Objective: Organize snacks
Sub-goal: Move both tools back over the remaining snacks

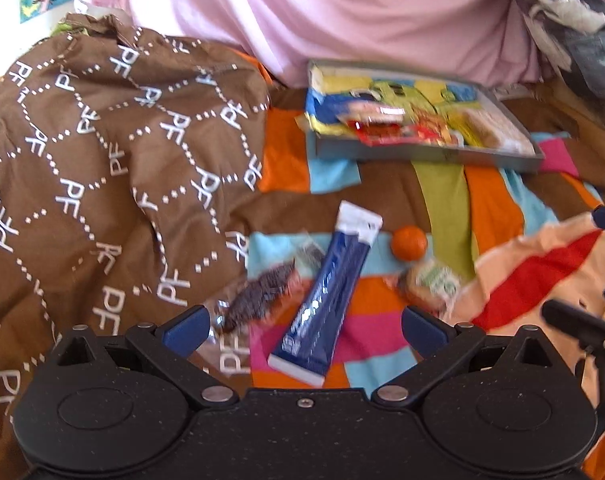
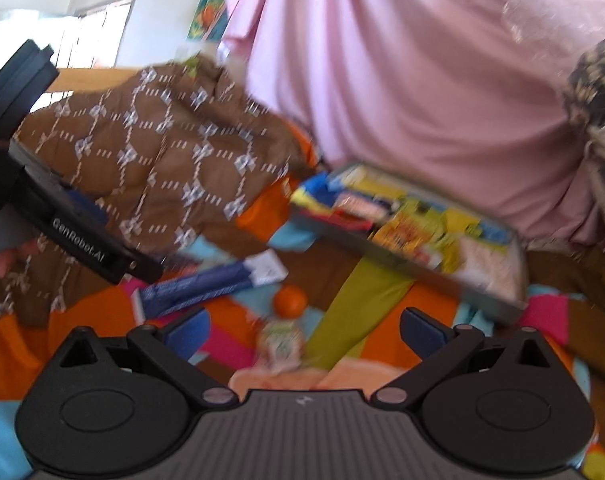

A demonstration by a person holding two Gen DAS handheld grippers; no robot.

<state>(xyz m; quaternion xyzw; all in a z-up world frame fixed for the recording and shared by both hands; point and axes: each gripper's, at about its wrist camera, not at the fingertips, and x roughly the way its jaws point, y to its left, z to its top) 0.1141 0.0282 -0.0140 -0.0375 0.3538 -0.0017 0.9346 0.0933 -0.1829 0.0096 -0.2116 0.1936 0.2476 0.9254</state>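
Snacks lie loose on a patchwork bedspread (image 1: 490, 204) in the left wrist view. Taking the grey tray (image 1: 422, 152) of packets as landmark: a blue packet (image 1: 326, 300) lies nearer the camera, an orange fruit (image 1: 409, 242) just right of it, a dark wrapped bar (image 1: 258, 300) left. The left gripper (image 1: 304, 330) stands wide open, holding nothing, above the blue packet.

Right wrist view, blurred: the right gripper (image 2: 304, 330) is also spread wide and empty, a small green-and-white packet (image 2: 280, 346) between its fingers, below and left of the tray (image 2: 418, 268).
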